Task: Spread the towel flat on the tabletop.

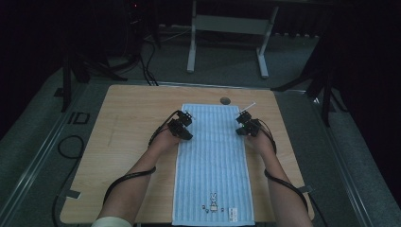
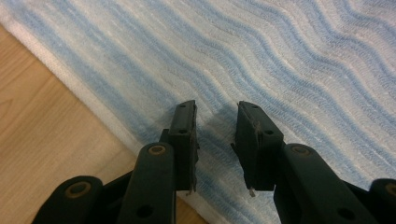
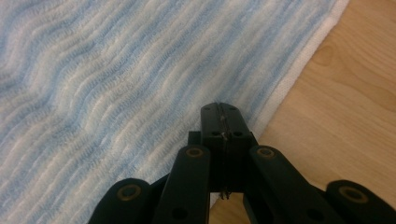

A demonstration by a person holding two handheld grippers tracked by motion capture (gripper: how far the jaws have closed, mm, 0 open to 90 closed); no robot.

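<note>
We see the long blue-and-white striped terry towel [image 1: 213, 161] lying flat on the light wooden table [image 1: 127, 137] (no fold made yet). Our left gripper [image 2: 215, 135] stands narrowly open over its left edge; our right gripper [image 3: 223, 122] is closed at the right edge, though any cloth pinched is hidden.

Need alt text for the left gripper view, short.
The left hand-held gripper hangs with its two black jaws apart over a towel with wavy blue and white stripes, near the towel's white edge. Bare wooden table shows beside that edge.
</note>
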